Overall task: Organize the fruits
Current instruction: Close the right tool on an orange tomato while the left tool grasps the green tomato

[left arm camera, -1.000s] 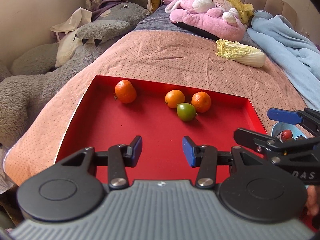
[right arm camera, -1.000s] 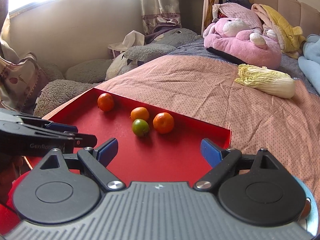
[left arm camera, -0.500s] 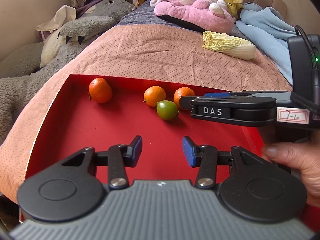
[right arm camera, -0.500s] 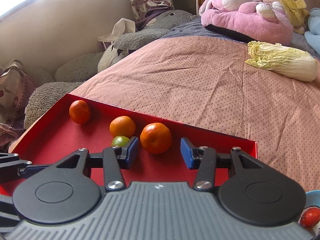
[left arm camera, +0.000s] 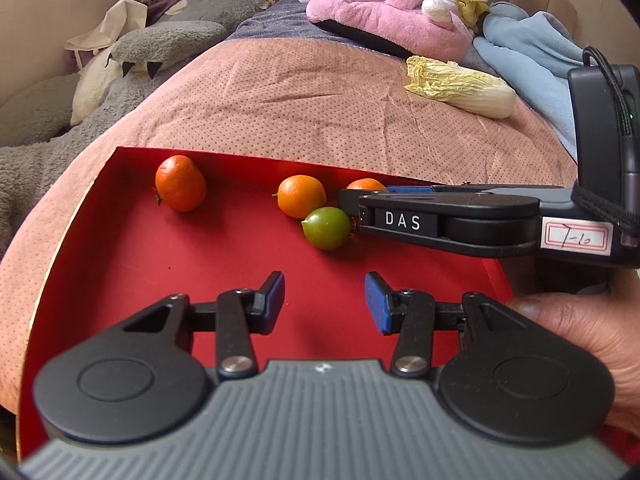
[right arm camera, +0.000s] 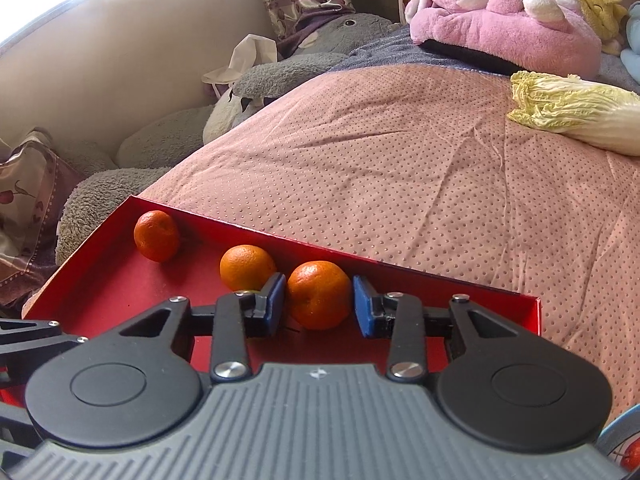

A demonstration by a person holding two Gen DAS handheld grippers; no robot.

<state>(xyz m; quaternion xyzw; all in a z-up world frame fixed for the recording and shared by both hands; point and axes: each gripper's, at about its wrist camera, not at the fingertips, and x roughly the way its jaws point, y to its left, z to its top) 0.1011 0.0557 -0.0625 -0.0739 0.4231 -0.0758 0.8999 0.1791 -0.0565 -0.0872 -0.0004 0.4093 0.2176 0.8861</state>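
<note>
On the bed: a red tray lies on a pink dotted bedspread, with four fruits along its far wall
Right gripper: jaws closing around the rightmost orange; the blue pads sit at 9 and 3 o'clock of the fruit, right against its sides
Right gripper, seen from the left wrist: reaches in from 3 o'clock, its black body marked DAS covering most of that orange
Person's hand: wrapped on the right gripper's handle at 4 o'clock of the left view
Left gripper: jaws part-way spread with nothing between them, hovering over bare tray floor at 6 o'clock of the fruits
Middle orange: just beside the gripped one, at its 9 o'clock
Green fruit: touching the middle orange, at its 5 o'clock; almost hidden behind the left pad in the right view
Far-left orange: apart from the others, near the tray's far left corner
Napa cabbage: on the bedspread beyond the tray at 1 o'clock
Pink plush toy: at the head of the bed, 12 o'clock
Grey plush toy: beside the bed at 10 o'clock
</note>
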